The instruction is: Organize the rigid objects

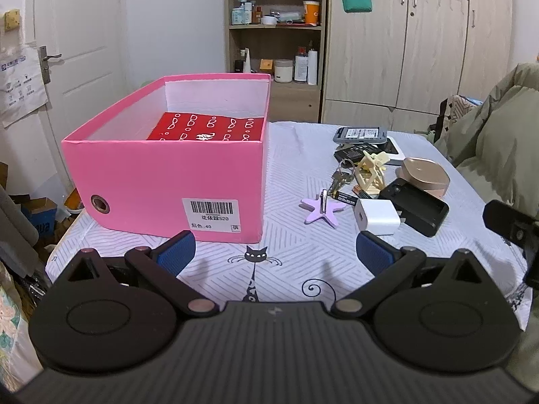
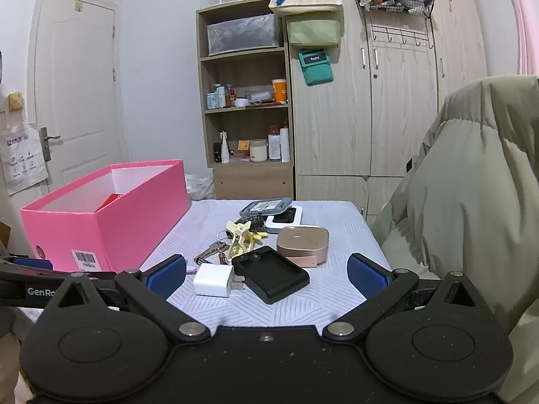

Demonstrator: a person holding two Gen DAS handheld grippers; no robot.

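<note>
A home bedroom: pale wooden wardrobes [image 2: 397, 107] with door hooks, an open shelf unit [image 2: 244, 101] holding toiletry bottles and jars, a white panelled door [image 2: 77, 94], and a padded olive jacket [image 2: 471, 181] draped nearby.

Left side: pink box [image 1: 161, 181] stands open-topped, red packet [image 1: 205, 127] covering part of its floor.
Right side: charger [image 2: 213, 279], black tray [image 2: 271, 276], keys [image 1: 340, 176] crowd together.
Between: bare tablecloth [image 1: 289, 175] strip.

Even cool indoor light, soft shadows, sharp focus, strong fisheye bending, dark corner vignetting
</note>
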